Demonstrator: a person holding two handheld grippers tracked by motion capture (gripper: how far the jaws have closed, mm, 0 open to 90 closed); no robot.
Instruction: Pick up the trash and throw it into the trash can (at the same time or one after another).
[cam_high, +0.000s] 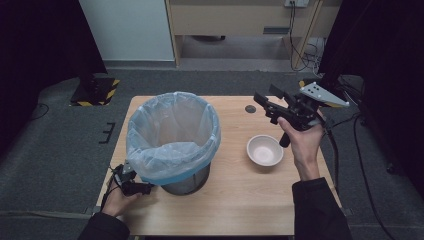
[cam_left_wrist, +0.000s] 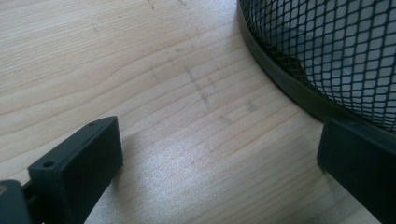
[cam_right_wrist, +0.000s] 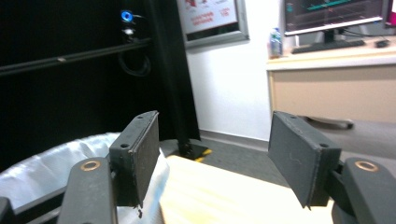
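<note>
At the near edge of the pale wooden bench (cam_high: 240, 200), the left gripper (cam_high: 131, 186) is being held low beside the foot of the black wire-mesh waste bin (cam_high: 187, 182); in the left gripper view its jaws are being kept wide apart with nothing between them, one of them lying just beside the bin's solid base band (cam_left_wrist: 285, 81), though contact cannot be made out. The bin is being lined with a translucent pale-blue plastic bag (cam_high: 172, 132), folded down over the rim. The mesh is being judged as light and stiff, likely to slide or tip if pushed high up, so a hold on the rim or a steadying press low at the base band is being judged safest; the liner is soft, thin and slippery and would be pulled loose if pinched alone. Further in, to the right of the bin and well apart from it, a small round white ceramic bowl (cam_high: 264, 150) is standing upright and empty; it is being judged hard, smooth and breakable, best taken by its rim. Beyond the bowl, the right gripper (cam_high: 267, 106) is being held raised above the bench, pointing towards the bin, its jaws standing fairly wide with nothing between them. A small dark round disc (cam_high: 250, 109) is lying near the far edge.
</note>
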